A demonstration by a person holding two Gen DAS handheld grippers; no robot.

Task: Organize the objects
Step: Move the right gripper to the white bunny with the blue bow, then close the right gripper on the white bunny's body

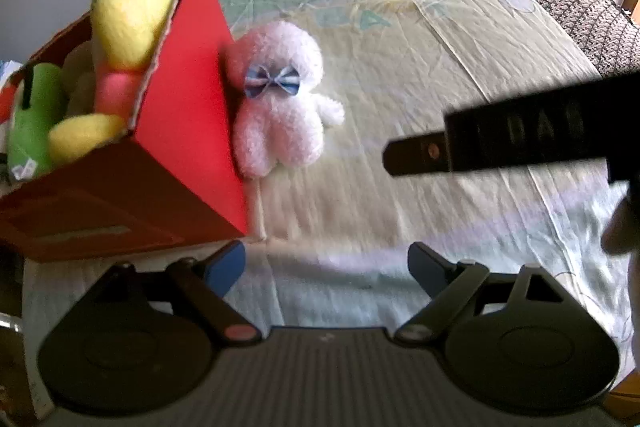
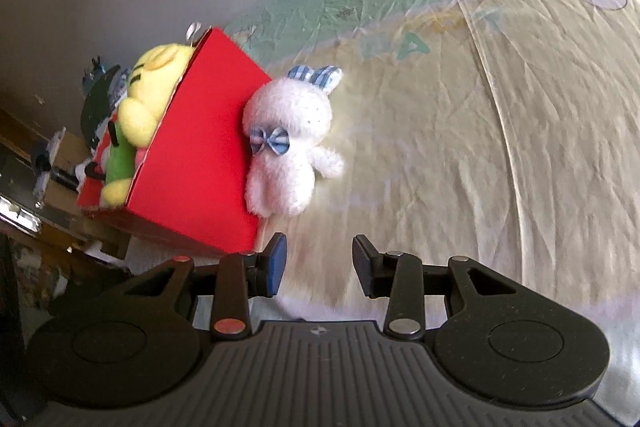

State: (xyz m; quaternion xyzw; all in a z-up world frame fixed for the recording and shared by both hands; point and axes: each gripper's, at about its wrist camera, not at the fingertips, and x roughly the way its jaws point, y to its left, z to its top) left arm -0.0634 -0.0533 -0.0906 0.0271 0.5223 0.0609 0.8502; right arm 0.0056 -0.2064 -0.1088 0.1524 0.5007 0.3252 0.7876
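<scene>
Right gripper (image 2: 318, 263), jaws apart and empty, sits nearer the white plush bunny (image 2: 288, 143), lying straight ahead against the red box (image 2: 204, 163), long axis running away; left gripper (image 1: 326, 267) is spread wide, empty too.

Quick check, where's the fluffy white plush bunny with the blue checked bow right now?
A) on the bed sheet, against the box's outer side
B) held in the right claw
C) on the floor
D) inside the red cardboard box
A: the fluffy white plush bunny lies on the bed sheet against the red cardboard box; both claws are open and empty.
</scene>
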